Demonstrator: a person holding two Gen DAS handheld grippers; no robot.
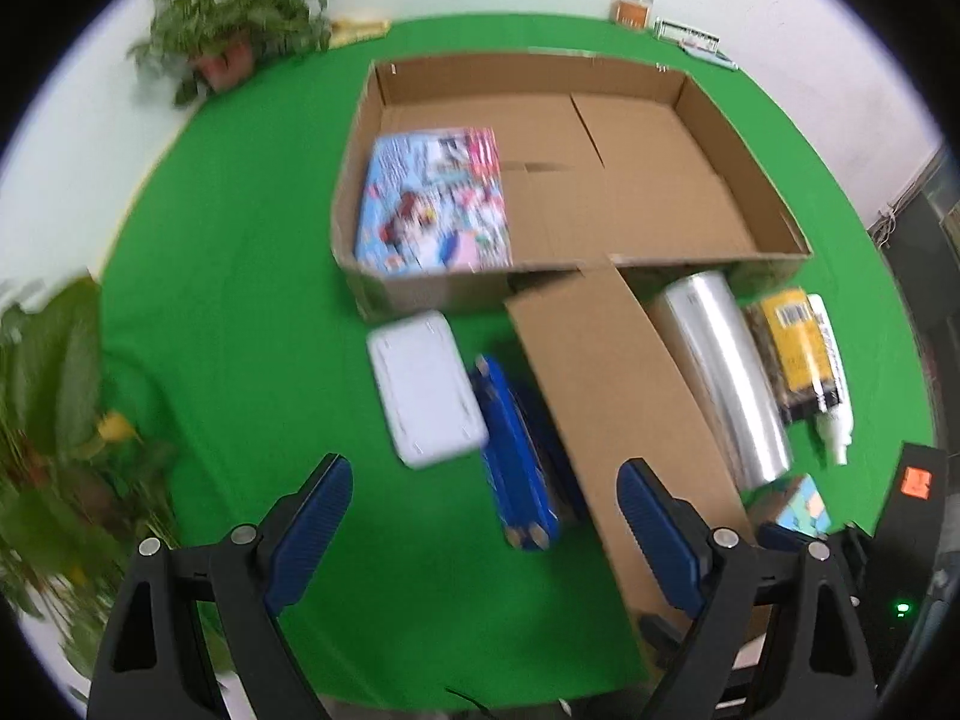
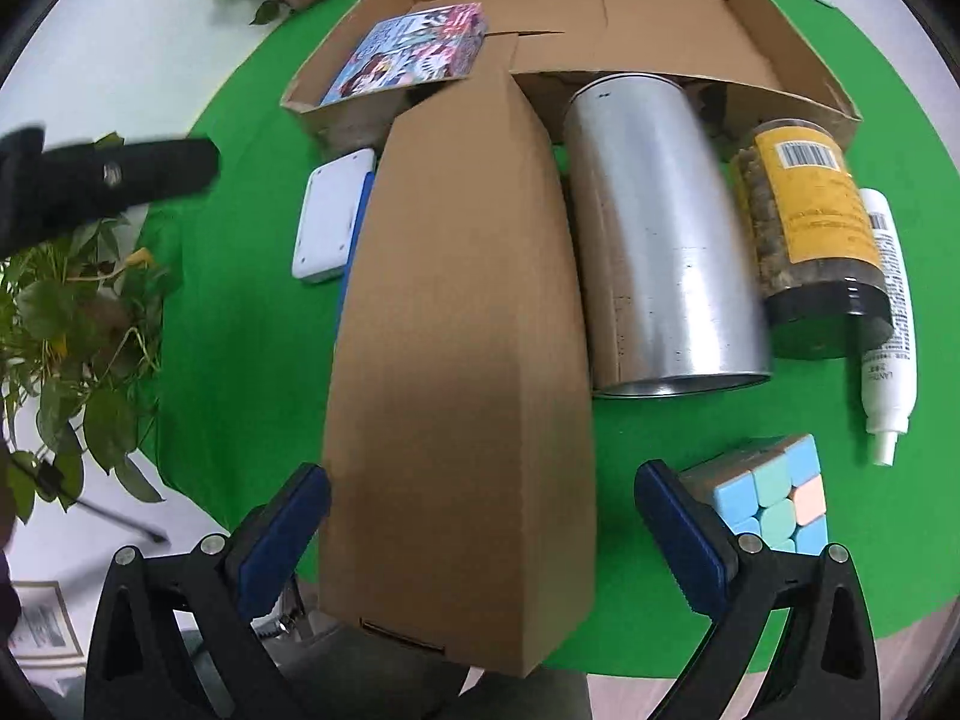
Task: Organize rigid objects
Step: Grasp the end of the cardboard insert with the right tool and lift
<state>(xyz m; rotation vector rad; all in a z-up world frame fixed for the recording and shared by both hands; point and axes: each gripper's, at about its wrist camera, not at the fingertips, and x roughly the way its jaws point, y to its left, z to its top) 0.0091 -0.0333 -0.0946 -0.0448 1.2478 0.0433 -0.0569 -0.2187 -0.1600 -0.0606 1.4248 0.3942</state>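
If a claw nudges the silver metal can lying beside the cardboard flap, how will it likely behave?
The silver metal can lies on its side, so it would probably roll sideways toward the yellow-labelled jar or the cardboard flap. Its smooth, shiny wall looks slippery and rigid. It appears open-ended, so probably light.

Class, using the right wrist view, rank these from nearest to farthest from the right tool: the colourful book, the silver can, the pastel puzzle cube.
1. Pastel puzzle cube, beside the right tool's right finger.
2. Silver can, lying ahead, right of the flap.
3. Colourful book, inside the cardboard box, far left.
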